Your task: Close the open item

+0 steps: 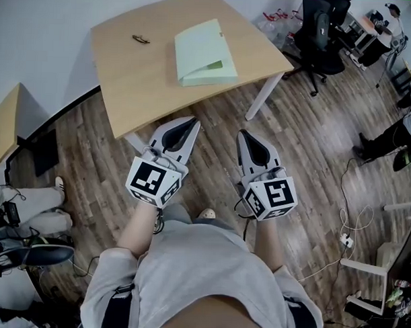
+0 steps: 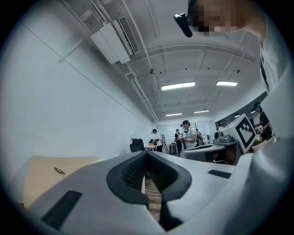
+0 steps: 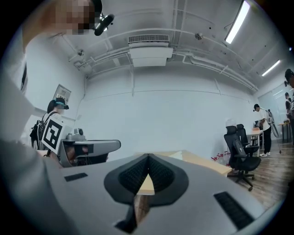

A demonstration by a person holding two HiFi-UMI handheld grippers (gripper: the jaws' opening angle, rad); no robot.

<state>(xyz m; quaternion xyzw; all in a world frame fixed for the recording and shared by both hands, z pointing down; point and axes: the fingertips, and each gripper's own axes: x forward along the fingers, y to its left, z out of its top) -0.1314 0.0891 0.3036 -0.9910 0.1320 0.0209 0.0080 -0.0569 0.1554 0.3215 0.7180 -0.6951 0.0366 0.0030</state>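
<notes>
The wood-plank floor (image 1: pixel 307 150) fills most of the head view, and the light wooden table (image 1: pixel 127 83) stands on it ahead of you, against the white wall. A black office chair (image 1: pixel 318 29) stands to the right of the table, apart from it. The task's thing, a pale green folder (image 1: pixel 202 52), lies flat on the right half of the table, well apart from both tools; its upper leaf sits askew over the lower one at the near edge, not flush. You hold the left tongs (image 1: pixel 191 121) and the right tongs (image 1: pixel 244 135) side by side over the floor, just short of the table's near edge, tips pointing toward it. In the left gripper view the left tongs (image 2: pixel 147 153) are pressed together with nothing between them; in the right gripper view the right tongs (image 3: pixel 148 158) are likewise pressed together and empty. A small dark object (image 1: pixel 140 39) lies on the table left of the folder; what it is cannot be made out
</notes>
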